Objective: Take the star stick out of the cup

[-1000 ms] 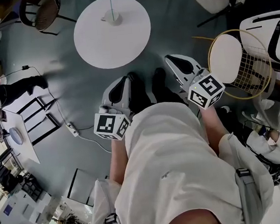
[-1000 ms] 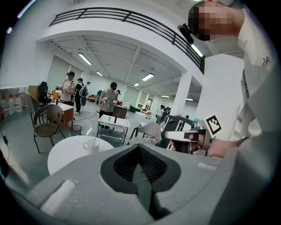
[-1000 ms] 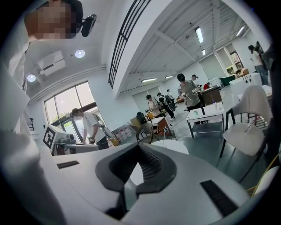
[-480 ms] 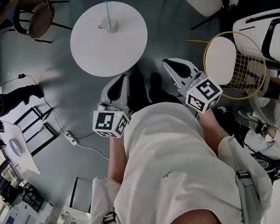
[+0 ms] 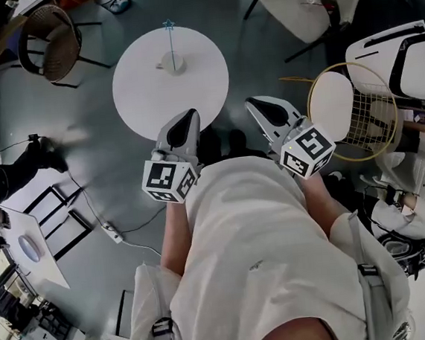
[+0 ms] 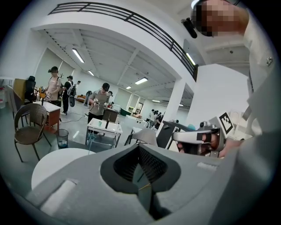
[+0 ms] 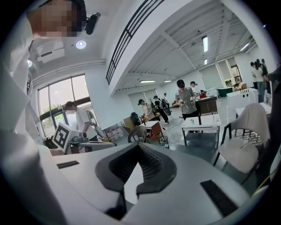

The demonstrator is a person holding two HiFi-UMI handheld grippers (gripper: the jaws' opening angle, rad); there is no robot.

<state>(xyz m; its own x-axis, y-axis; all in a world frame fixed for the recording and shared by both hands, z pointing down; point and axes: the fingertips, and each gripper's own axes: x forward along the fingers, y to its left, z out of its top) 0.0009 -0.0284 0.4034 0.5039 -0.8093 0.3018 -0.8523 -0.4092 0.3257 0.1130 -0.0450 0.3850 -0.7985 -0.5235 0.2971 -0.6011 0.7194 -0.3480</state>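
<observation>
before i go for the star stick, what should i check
1. Star stick upright in cup: ok.
2. Cup standing on table: ok.
3. Left gripper empty: ok, jaws shut on nothing.
4. Right gripper open to grasp: not ok, jaws shut.
5. Grippers near the stick: not ok, both at the table's near edge, the cup toward its far side.

white shirt; grey left claw and right claw.
</observation>
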